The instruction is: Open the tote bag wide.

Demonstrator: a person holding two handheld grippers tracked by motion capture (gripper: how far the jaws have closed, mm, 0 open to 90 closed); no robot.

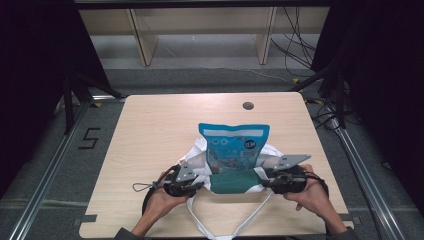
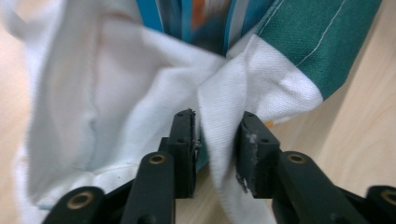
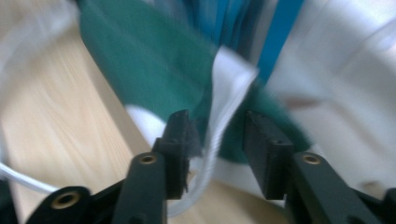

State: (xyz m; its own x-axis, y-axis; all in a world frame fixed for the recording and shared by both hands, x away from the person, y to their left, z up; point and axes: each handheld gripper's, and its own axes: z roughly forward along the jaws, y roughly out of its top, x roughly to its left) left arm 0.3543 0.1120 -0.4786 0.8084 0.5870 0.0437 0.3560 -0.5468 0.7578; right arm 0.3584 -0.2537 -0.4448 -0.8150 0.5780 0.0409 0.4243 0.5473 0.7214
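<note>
Near edge of the table [image 1: 150, 125], high view: two hands [image 1: 160, 202] come in from the bottom, each holding a gripper. A white strap [image 1: 250, 220] of the bag [image 1: 231, 181] loops off the near edge between the forearms.

Left gripper [image 1: 196, 186] sits at the bag's left end, right gripper [image 1: 263, 180] at its right end — both touching the fabric. The bag is white with a green band and lies at the near middle of the table, between the two grippers. A blue packet [image 1: 233, 146] stands up out of it on the far side.

Left gripper view: left gripper [image 2: 215, 140] has its jaws part spread with a strip of white bag [image 2: 140, 84] fabric between them; the strip touches the left jaw, and whether it is truly pinched I cannot tell. Green band [image 2: 322, 37] at upper right, blue packet [image 2: 205, 23] edges at the top.

Right gripper view: blurred. Right gripper [image 3: 217, 135] has its jaws apart with a white strap [image 3: 219, 116] edge hanging in the gap — firm grip or not, cannot tell. Green cloth is behind it, bare table [image 3: 56, 121] to the left.

Farther off, high view: the far half of the table is open wood, with a round hole [image 1: 248, 105] near the far edge. Left and right sides are bare too. Beyond the table, a pale shelf unit [image 1: 200, 30] and cables [image 1: 300, 45] on the floor.
</note>
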